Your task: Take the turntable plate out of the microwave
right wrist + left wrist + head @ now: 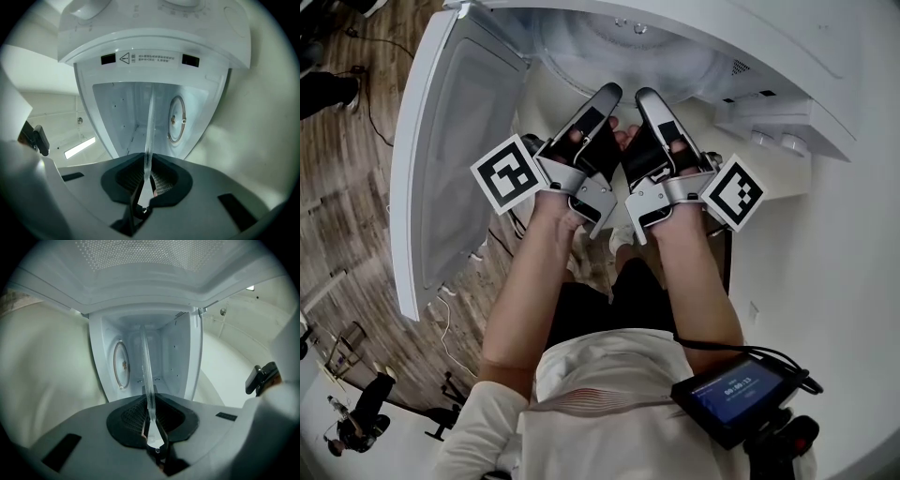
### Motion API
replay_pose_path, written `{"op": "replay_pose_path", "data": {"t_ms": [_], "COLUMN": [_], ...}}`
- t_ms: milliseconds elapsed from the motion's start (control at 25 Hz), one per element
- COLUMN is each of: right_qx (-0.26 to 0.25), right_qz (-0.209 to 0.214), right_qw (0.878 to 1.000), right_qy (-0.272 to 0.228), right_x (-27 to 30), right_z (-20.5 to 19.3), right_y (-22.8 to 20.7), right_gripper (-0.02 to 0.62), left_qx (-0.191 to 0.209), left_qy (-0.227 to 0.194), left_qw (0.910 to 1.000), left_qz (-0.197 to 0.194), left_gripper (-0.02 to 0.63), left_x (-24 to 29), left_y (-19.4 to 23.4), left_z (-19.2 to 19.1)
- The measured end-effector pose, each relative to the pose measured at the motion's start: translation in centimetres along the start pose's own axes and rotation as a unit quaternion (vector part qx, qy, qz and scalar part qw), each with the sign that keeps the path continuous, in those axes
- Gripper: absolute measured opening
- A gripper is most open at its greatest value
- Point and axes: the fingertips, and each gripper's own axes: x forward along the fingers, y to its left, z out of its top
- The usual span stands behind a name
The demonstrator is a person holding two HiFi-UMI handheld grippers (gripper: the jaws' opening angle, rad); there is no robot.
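Turntable plate (146, 366) edge-on (glass) — left gripper (150, 408), right gripper (147, 172) both pinching its rim.

Floor, cables and a lit screen
A wooden floor (356, 234) fills the left of the head view, with a white cable (445, 323) trailing over it and a black stand (364, 417) at the lower left corner. At lower right, a small device with a blue lit screen (733, 397) sits beside the person's white shirt (600, 370), and a black cable (769, 354) loops from it.
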Motion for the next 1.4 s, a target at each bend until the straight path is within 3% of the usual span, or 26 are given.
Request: {"op": "replay_pose_path", "data": {"t_ms": [400,760,1400], "right_qx": [-0.003,0.0,0.003], "right_qz": [-0.024,0.02,0.027], "right_qw": [1.0,1.0,1.0], "right_qy": [0.003,0.011,-0.009], "right_x": [-0.1,0.2,-0.1], "right_z": [-0.1,-0.1,0.2], "right_y": [-0.9,-0.5,-0.7], "right_gripper": [0.037,0.038,0.037], "left_qx": [-0.027,0.011,0.015], "left_qy": [0.0,-0.011,0.011], "left_qw": [0.9996,0.9999,0.9998], "left_qz": [0.003,-0.006,-0.007], "left_gripper": [0.054,0.054,0.054], "left_x": [0.0,-0.1,0.3], "left_y": [1.0,0.4,0.4], "left_z": [-0.2,0.0,-0.3]}}
